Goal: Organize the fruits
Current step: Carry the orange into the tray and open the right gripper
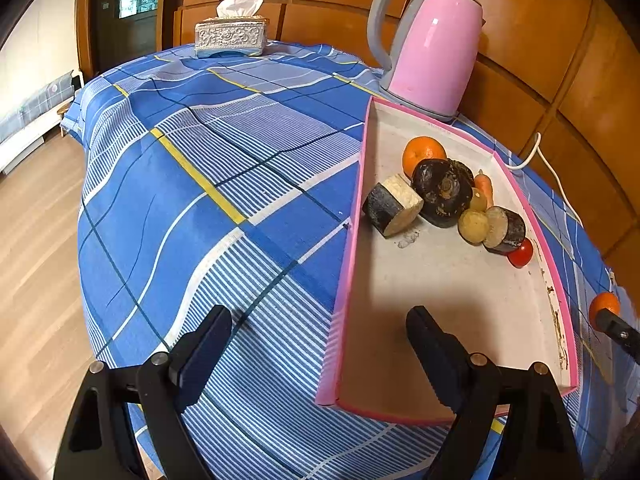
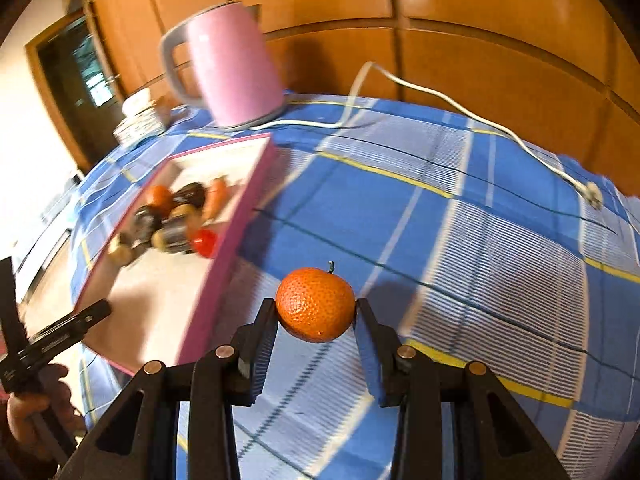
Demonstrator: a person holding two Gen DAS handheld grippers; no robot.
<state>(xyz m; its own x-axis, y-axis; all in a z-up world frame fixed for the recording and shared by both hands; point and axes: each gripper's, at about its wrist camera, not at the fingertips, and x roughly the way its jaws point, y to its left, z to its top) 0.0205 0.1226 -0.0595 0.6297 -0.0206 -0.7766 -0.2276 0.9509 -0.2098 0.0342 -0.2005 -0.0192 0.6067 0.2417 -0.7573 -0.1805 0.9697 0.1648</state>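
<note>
My right gripper (image 2: 316, 310) is shut on an orange mandarin (image 2: 316, 304), held above the blue checked tablecloth just right of the pink-rimmed tray (image 2: 224, 256). In the left wrist view that mandarin (image 1: 604, 305) shows at the right edge, outside the tray's rim (image 1: 346, 276). My left gripper (image 1: 320, 330) stands open and empty over the tray's near left rim. Inside the tray lie an orange (image 1: 423, 154), dark cut eggplant pieces (image 1: 442, 192), a carrot (image 1: 485, 187), a small potato (image 1: 473, 226) and a red tomato (image 1: 521, 254), bunched at the far right.
A pink electric kettle (image 1: 434, 46) stands behind the tray, its white cord (image 2: 460, 108) trailing over the cloth. A tissue box (image 1: 231, 34) sits at the table's far edge. Wooden wall panels rise behind. The table drops to wood floor on the left.
</note>
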